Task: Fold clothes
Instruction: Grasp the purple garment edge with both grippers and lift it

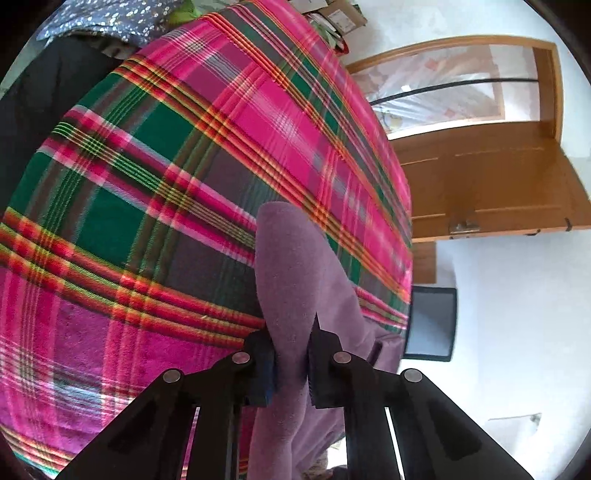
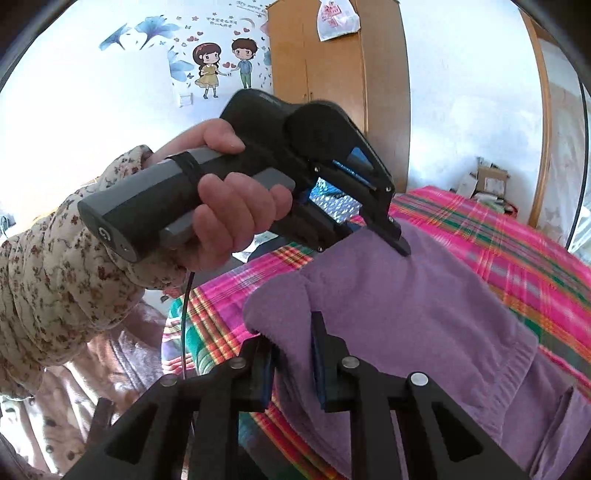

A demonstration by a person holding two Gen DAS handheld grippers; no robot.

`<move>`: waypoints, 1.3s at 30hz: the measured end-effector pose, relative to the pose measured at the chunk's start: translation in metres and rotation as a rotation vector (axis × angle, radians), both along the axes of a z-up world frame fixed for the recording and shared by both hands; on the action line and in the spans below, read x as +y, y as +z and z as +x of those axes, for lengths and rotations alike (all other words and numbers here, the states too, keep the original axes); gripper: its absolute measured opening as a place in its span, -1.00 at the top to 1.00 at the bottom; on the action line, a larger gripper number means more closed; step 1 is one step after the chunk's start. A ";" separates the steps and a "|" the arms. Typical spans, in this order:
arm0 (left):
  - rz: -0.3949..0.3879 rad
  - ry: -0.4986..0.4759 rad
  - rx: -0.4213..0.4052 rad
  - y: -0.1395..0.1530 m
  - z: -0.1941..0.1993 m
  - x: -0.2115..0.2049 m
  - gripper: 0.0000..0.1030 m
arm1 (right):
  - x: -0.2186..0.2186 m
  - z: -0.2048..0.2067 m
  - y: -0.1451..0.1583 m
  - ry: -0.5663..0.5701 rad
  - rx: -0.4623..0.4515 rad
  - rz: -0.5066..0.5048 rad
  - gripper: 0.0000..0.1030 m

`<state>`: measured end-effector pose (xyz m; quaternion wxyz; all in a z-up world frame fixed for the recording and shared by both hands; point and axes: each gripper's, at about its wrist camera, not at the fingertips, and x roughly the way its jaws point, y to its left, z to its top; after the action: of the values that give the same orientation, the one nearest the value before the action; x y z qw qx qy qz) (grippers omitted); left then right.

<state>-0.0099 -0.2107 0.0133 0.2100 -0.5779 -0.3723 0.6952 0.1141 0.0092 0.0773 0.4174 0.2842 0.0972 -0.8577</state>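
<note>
Right wrist view: both grippers' fingers [image 2: 293, 363] clamp the purple garment [image 2: 406, 306] along one edge, lifting it over the plaid bed [image 2: 498, 236] for folding.

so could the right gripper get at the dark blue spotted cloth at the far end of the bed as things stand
Probably not. The right gripper is shut on the purple fleece garment, which the left gripper also pinches, and the dark blue spotted cloth lies across the pink plaid bedspread.

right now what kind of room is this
Most likely a bedroom in a home: a bed under a pink plaid blanket, a wooden wardrobe against the wall, and cartoon couple wall stickers.
</note>
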 end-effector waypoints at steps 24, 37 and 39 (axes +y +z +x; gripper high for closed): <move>-0.026 -0.061 0.140 0.103 0.025 0.103 0.75 | 0.114 0.015 0.059 -0.113 0.053 -0.219 0.66; -0.044 -0.160 0.136 0.119 0.027 0.188 0.75 | 0.181 0.028 0.071 -0.245 0.045 -0.299 0.66; -0.052 -0.184 0.138 0.120 0.028 0.204 0.75 | 0.193 0.030 0.069 -0.264 0.031 -0.316 0.66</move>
<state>0.0177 -0.0070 0.1332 0.2829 -0.5656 -0.2844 0.7205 0.1438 0.2019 0.1463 0.3393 0.2123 -0.0702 -0.9137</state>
